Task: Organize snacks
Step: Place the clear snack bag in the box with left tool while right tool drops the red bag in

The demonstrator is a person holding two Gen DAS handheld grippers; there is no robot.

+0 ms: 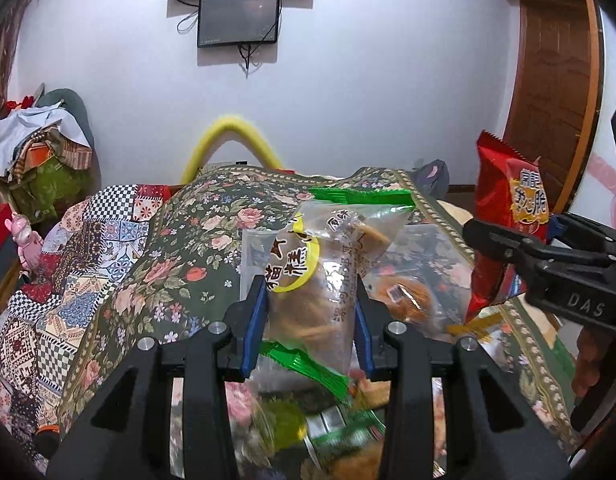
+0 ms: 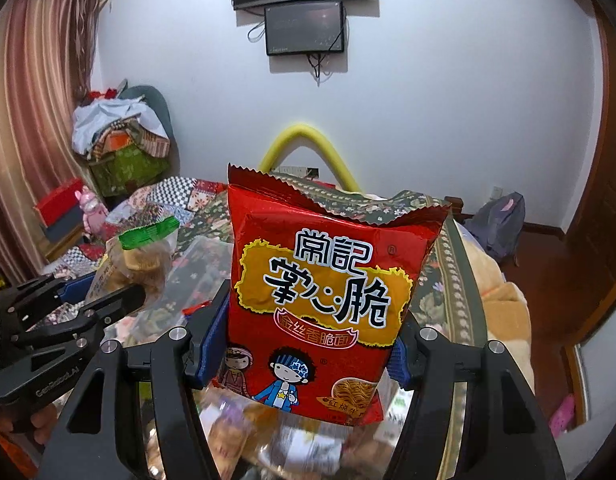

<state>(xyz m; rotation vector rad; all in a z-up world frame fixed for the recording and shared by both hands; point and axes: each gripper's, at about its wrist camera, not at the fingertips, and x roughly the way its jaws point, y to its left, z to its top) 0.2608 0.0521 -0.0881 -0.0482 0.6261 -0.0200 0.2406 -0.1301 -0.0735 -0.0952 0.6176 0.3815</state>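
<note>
My left gripper (image 1: 310, 316) is shut on a clear bag of brown pastry (image 1: 324, 276) with green sealed ends and a yellow-ringed label, held upright above the table. It also shows in the right wrist view (image 2: 140, 264), with the left gripper (image 2: 108, 296) at the left. My right gripper (image 2: 304, 344) is shut on a red noodle-snack packet (image 2: 320, 288) with white and black characters, held upright. The packet (image 1: 508, 216) and right gripper (image 1: 508, 240) also show at the right of the left wrist view.
Below both grippers lie several blurred snack packs (image 1: 336, 432) in clear and green wrappers (image 2: 268, 440). A floral cloth (image 1: 180, 248) covers a mound behind. A yellow foam arch (image 1: 236, 136), a heap of bags (image 1: 40, 152) and a wooden door (image 1: 556, 80) stand beyond.
</note>
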